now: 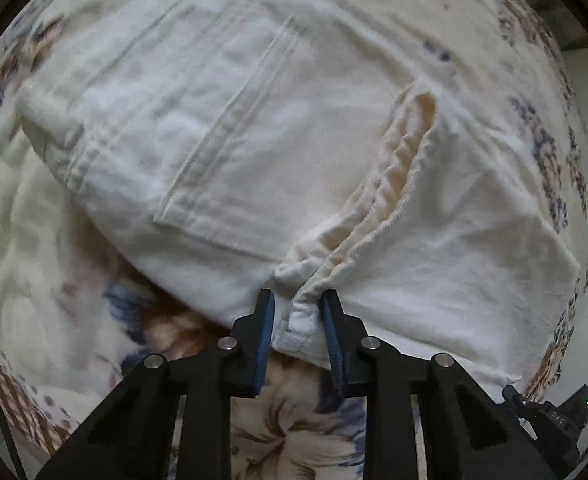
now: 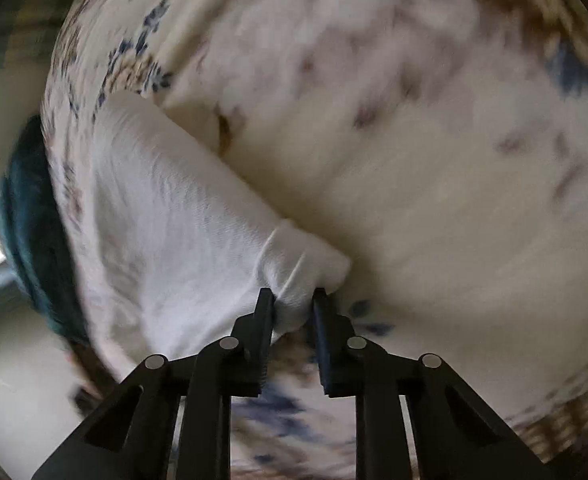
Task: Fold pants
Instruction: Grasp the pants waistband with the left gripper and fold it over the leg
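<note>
Both grippers have cloth between their fingers as I watch the two wrist views. Through the left wrist camera, the left gripper point(image 1: 298, 300) sits at the lower centre of the frame, its blue-padded fingers point(image 1: 265, 320) drawn narrow around a bunched bit of the gathered waistband point(image 1: 394, 184) of the white pants point(image 1: 213, 120). The cloth fills the gap and the pads press on it from both sides. From that pinch the waistband runs up and to the right as a puckered, open seam. A back pocket point(image 1: 229, 152) with doubled stitching lies left of it, across the middle of the frame. The pants spread over most of the upper frame and rest on a floral bedspread point(image 1: 53, 280), cream with blue and brown flowers, which shows around them and under the gripper. A small black device point(image 1: 554, 412) with a green light sits at the lower right edge.

Through the right wrist camera the picture is smeared, so fine detail is lost. The right gripper point(image 2: 294, 300) is at lower centre, its fingers point(image 2: 265, 312) narrow and clamped on a hemmed end point(image 2: 302, 268) of the pants point(image 2: 173, 220). From there the white cloth runs as a long band toward the upper left of the frame. The same floral bedspread point(image 2: 454, 160) fills the right and top. Something dark teal point(image 2: 25, 220) lies past the bedspread's edge at the left; I cannot tell what it is.
</note>
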Tool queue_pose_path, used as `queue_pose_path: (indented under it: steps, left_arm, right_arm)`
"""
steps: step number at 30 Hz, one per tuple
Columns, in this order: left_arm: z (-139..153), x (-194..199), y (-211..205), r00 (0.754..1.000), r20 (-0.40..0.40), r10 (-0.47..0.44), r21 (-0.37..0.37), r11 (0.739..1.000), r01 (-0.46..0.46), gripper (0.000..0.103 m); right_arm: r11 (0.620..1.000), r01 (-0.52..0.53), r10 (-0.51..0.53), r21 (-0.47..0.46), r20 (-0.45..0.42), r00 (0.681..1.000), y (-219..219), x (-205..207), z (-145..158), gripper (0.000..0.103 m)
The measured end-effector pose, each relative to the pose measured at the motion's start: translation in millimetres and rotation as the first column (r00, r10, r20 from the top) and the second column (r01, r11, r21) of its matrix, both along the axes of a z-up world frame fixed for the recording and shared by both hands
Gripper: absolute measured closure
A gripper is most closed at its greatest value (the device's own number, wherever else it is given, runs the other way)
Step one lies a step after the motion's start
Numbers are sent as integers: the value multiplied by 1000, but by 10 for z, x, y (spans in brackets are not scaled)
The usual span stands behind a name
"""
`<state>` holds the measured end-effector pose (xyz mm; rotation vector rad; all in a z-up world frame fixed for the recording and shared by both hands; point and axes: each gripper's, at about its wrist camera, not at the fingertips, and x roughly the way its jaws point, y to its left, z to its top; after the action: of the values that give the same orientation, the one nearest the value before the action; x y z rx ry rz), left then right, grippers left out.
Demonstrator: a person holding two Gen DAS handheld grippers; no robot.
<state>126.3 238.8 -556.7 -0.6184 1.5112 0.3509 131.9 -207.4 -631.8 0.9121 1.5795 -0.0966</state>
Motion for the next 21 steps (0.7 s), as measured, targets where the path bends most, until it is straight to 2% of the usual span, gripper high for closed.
queue_pose_path:
  steps: [2,5,7,8,9,10,12,13,15,17,18,19,21]
  left_arm:
    - [45,29,-5,1000,-19,-18,0,1000,18,77]
    - [308,73,-17,999,-19,-45,18,999,45,66]
    - [590,135,-23,997,36,-65,42,997,63,58]
    - [687,182,-25,995,60,-75,60,996,71,52]
    - [788,275,-36,991,101,-87,79,994,79,35]
    - [834,390,-50,985,144,-98,88,992,86,25]
    - [742,616,21,977,172,-126,96,989,111,25]
    - [622,777,39,976,168,-138,71,989,127,25]
    - [384,958,123,978,142,-154,29,988,151,25]
    - [102,1139,103,981,86,-176,-40,983,180,25]
    - [80,1145,42,979,77,-187,-54,980,192,28]
    - [93,1120,48,976,80,-203,-61,976,208,37]
    - [186,1108,-10,962,103,-254,-8,967,256,58]
  right_arm:
    - [998,-70,70,4,-31,997,68,110,-21,83]
    - [992,-124,125,23,-36,991,39,313,147,72]
    - [987,-158,158,-4,38,987,-13,458,431,46]
    - [983,-180,183,-40,75,980,-23,549,577,40]
    - [973,-219,227,-80,116,967,-16,670,707,33]
    - [962,-248,262,-111,138,955,15,776,771,33]
    - [944,-295,318,-150,167,933,96,1096,792,33]
    - [934,-328,350,-144,171,921,175,1301,731,33]
    - [918,-368,390,-151,162,906,273,1575,607,33]
    - [881,-431,460,-195,141,877,414,1836,460,33]
    - [869,-449,481,-205,141,866,456,1866,389,33]
    - [863,-462,493,-203,138,859,496,1903,346,34]
    - [847,-489,519,-208,126,845,594,1910,270,36]
